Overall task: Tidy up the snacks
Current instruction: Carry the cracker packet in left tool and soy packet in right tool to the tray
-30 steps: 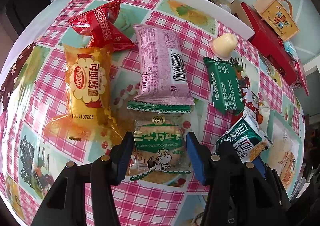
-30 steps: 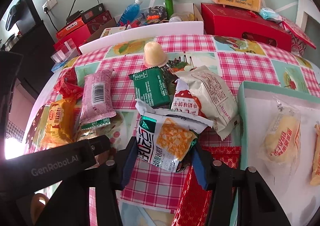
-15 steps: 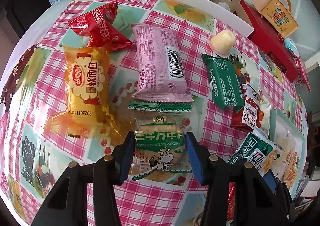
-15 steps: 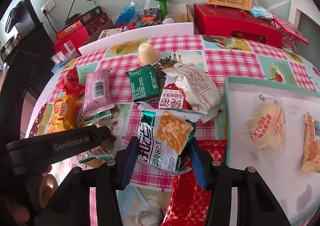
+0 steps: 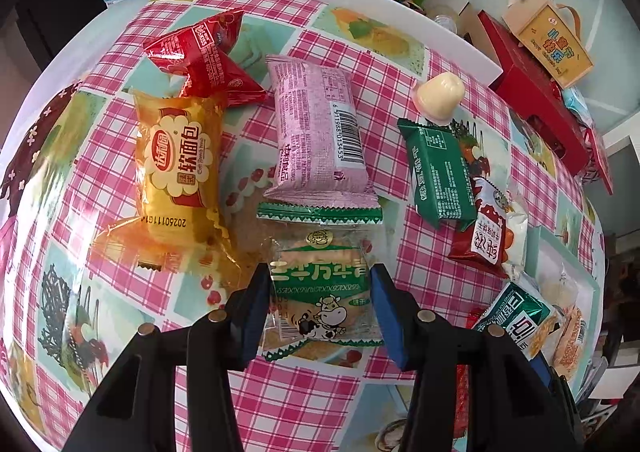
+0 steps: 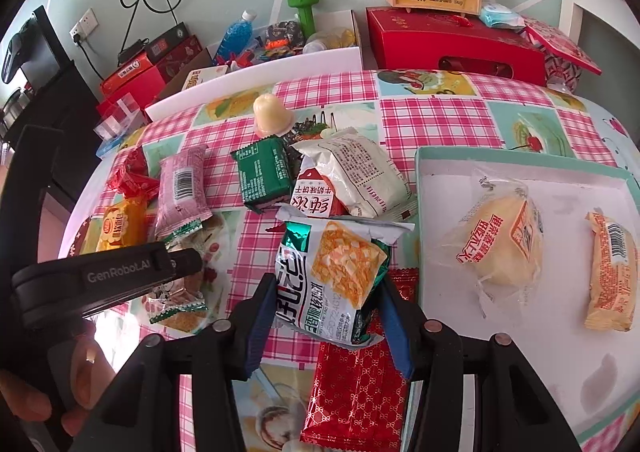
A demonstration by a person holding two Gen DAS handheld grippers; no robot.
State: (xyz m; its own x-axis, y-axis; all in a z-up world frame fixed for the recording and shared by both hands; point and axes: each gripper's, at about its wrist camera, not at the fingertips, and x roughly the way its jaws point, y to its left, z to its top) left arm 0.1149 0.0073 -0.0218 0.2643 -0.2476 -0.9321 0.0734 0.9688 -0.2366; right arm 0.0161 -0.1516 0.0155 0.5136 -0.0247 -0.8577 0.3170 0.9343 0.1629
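Note:
A clear, green-edged cracker packet with a cow on it lies on the checked tablecloth. My left gripper is shut on it, blue pads against both its sides. My right gripper is shut on a green-and-white snack bag with an orange picture, held above the table just left of the teal tray. That bag also shows in the left wrist view. Two bread packets lie in the tray. A red gold-patterned packet lies under the held bag.
Loose on the cloth are a yellow bread packet, a red packet, a pink packet, a dark green packet, a jelly cup and a red-and-white bag. Boxes and clutter crowd the far edge. A person's hand holds the left gripper.
The right gripper has carried its bag up and toward the tray. The left gripper's jaws have drawn in slightly against the cracker packet; that hand stayed put.

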